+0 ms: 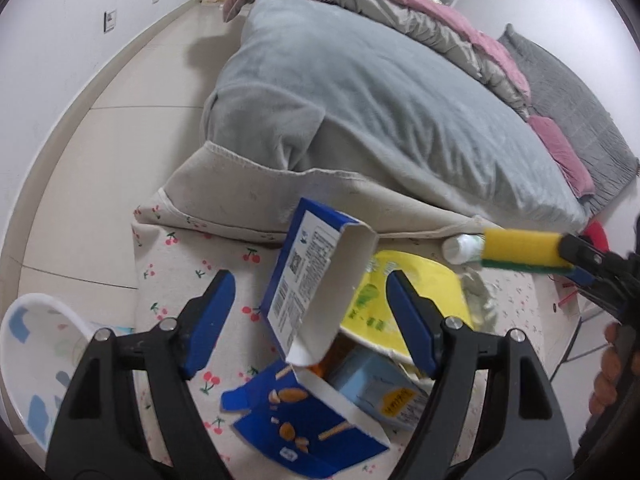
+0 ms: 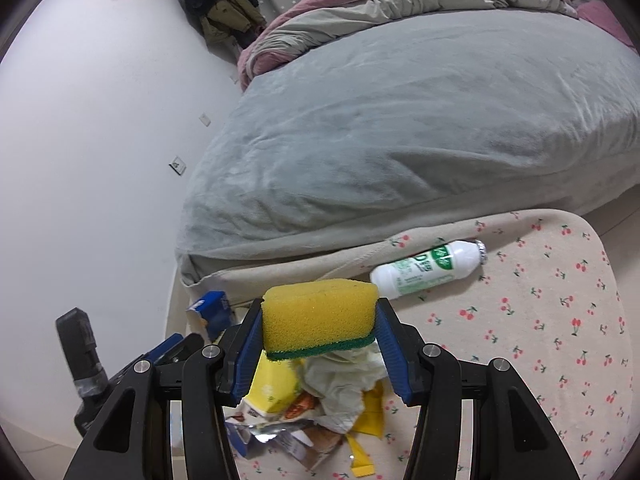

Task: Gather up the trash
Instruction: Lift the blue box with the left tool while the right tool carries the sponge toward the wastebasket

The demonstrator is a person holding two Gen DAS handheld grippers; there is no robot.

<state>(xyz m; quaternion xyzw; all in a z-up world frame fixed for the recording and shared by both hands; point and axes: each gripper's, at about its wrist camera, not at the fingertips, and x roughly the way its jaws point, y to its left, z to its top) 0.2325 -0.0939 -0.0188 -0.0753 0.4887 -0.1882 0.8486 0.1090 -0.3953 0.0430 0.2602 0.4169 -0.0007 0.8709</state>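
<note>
My right gripper (image 2: 319, 324) is shut on a yellow sponge with a green scouring side (image 2: 320, 318), held above a heap of crumpled wrappers and paper (image 2: 332, 396). The sponge also shows in the left wrist view (image 1: 524, 249). My left gripper (image 1: 310, 312) is open around an opened blue and white carton (image 1: 308, 280), which stands tilted between the fingers. A torn blue snack box (image 1: 304, 428), a yellow packet (image 1: 384, 304) and a pale blue carton (image 1: 380, 392) lie under it. A white bottle with green print (image 2: 428, 268) lies on the cherry-print mat (image 2: 560, 320) by the bed.
A grey blanket covers the bed (image 2: 400, 140) behind the mat. A white bin with blue patches (image 1: 36, 360) stands at the left. A red object (image 1: 598, 232) sits at the right. Tiled floor (image 1: 100, 160) runs along the wall.
</note>
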